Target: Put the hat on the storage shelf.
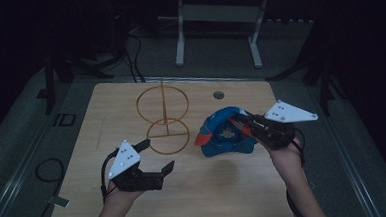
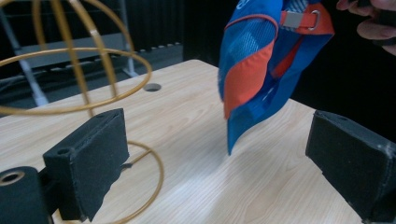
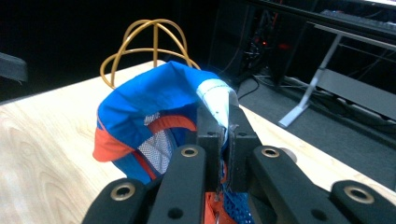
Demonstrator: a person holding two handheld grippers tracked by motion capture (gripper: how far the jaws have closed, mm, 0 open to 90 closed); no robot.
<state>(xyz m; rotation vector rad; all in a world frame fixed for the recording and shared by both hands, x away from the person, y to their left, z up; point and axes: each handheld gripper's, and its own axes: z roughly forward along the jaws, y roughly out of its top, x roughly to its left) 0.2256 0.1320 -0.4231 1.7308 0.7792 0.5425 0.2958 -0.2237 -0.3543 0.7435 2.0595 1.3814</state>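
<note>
Right tool (image 1: pixel 242 120), angled leftward from the right hand (image 1: pixel 283 154), is clamped on the blue-and-orange cap (image 1: pixel 222 134), lifting it over the bench (image 1: pixel 195 198) right of the gold wire stand (image 1: pixel 164 120). Left tool (image 1: pixel 156 155), jaws apart and empty, sits near-left on an upturned hand. Dim light blurs the cap's inner detail, and the tool's jaws hide its gripped edge.

Cap (image 1: pixel 226 133) clamped in the right gripper (image 3: pixel 223 140): bright blue body, orange brim and orange strap, white mesh lining inside, white patch by the jaws. Wire stand (image 1: pixel 163 120) beyond the left gripper (image 1: pixel 158 158): golden yellow. Both grippers black, each topped by a pale grey plate. Surface (image 1: pixel 235 186): light wood grain.
</note>
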